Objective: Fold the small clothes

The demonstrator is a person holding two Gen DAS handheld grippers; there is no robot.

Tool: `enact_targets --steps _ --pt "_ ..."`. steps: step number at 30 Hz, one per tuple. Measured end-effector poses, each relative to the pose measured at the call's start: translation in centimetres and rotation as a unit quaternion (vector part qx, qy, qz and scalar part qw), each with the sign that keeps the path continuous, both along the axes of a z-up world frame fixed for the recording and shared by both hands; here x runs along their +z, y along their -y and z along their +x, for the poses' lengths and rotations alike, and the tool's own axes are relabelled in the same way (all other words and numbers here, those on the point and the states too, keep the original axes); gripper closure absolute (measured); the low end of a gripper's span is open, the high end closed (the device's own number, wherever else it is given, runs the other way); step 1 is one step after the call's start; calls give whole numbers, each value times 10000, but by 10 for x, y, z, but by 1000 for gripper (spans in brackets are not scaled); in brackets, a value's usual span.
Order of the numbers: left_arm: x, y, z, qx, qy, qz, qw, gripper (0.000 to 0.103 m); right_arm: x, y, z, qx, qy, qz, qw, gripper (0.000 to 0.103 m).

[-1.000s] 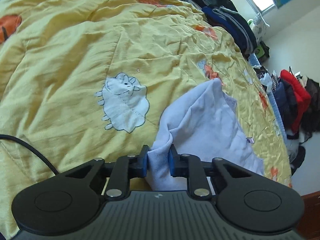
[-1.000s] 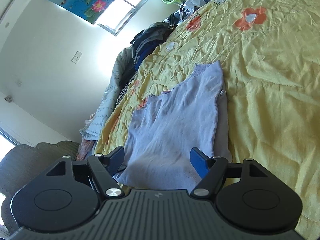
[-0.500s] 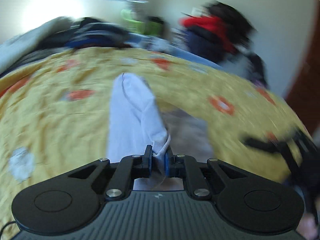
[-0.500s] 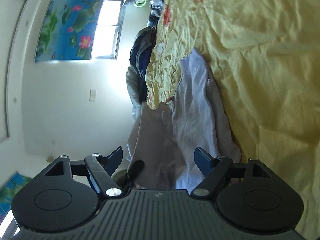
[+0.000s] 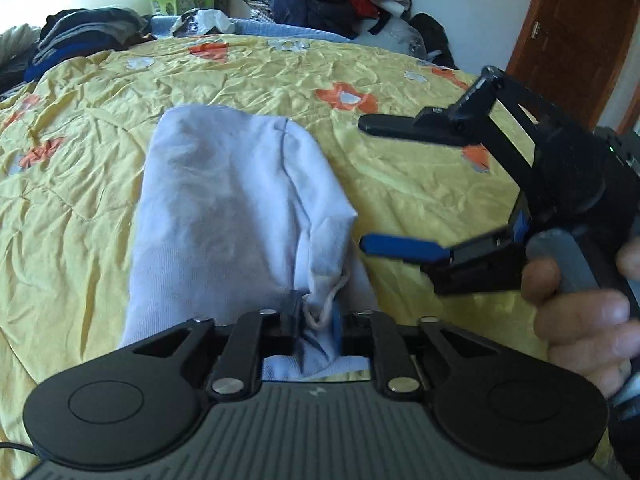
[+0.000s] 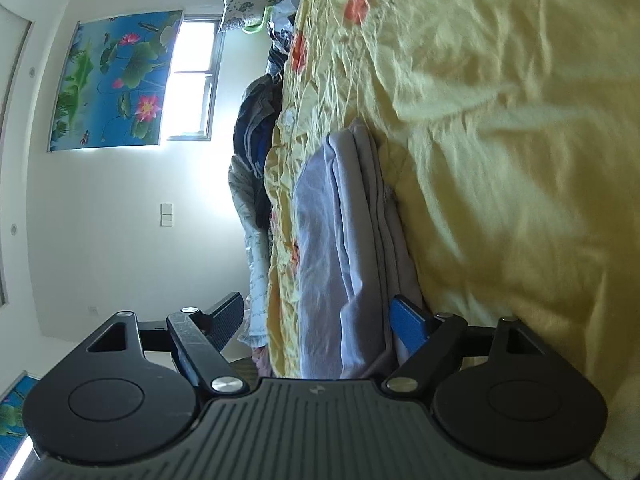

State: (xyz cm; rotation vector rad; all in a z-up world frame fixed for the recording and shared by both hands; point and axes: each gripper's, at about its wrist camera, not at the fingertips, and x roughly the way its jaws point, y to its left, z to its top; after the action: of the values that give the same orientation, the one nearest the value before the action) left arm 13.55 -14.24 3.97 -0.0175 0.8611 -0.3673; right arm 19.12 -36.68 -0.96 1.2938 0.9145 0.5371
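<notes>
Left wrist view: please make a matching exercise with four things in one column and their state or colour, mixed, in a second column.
1. left gripper
2. right gripper
3. garment
4. quilt

a. yellow with orange flowers
b. open, beside the garment
c. pale lilac, folded over on the bed
d. shut on the garment's near edge

Pairs: 1-d, 2-b, 3-c, 4-a

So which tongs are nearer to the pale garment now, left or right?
Left. The left tongs are shut on the near edge of the pale garment. The right tongs are open beside its right edge, holding nothing.
</notes>
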Motion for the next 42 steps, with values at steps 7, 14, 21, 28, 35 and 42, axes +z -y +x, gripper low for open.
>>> enact_targets --steps 7,14,21,28,35,42 --pt "51 -26 -27 -1156 -131 -689 9908 34 31 17 31 -141 352 -35 9993 24" --pt "17 11 -13 -1546 611 319 9856 26 44 -43 117 767 193 243 9966 16" --pt "-23 47 -10 -2108 497 261 9759 4 -1 -61 159 1082 -765 -903 9871 42" --pt "17 8 -45 -2237 1236 6 9668 4 43 -31 99 913 -142 -916 9915 22" --pt "7 -27 -42 -2541 1050 797 9582 4 58 -64 24 2218 -205 -273 9745 16" --pt "-14 -37 -26 -2449 761 385 9658 4 13 -55 7 2091 -1030 -839 9688 47"
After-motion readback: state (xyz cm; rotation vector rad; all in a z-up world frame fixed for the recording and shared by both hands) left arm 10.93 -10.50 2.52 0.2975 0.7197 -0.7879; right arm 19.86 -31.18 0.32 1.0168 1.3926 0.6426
